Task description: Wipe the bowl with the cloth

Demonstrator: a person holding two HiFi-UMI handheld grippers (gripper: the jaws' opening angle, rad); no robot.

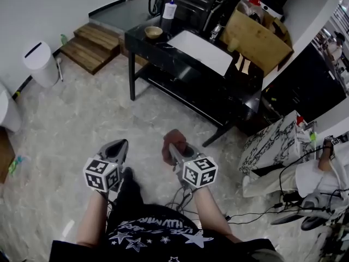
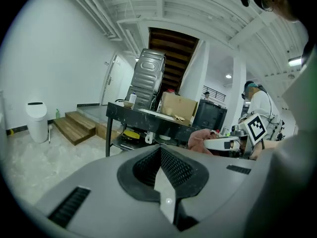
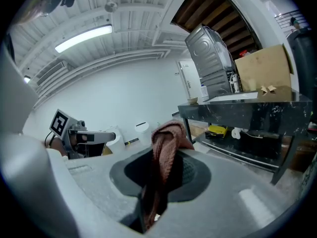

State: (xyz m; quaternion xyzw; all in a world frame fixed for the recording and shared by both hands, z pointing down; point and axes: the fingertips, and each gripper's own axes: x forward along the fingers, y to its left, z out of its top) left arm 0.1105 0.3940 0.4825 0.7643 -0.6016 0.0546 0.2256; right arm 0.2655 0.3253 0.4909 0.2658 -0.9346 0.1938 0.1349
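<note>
R gripper (image 1: 174,150) grips cloth (image 3: 166,150); bowl (image 1: 153,32) well apart on tabletop (image 1: 140,41).
R jaws clamped on the reddish-brown cloth, bunched above them. L gripper (image 1: 116,150) jaws closed, nothing btwn. Both held side by side over floor (image 1: 82,108). Small tan bowl sits at black tabletop's left end.

The floor (image 1: 71,119) was pale and marbled, and a white wall (image 1: 43,4) ran along it, with low wooden steps (image 1: 90,45) and a white bin (image 1: 41,64) at its foot. A black table (image 1: 143,41) with a lower shelf stood near the steps, a cardboard box (image 1: 256,37) at its far end. Overhead, a white ribbed ceiling (image 3: 124,24) carried a lit tube lamp (image 3: 81,37).
</note>
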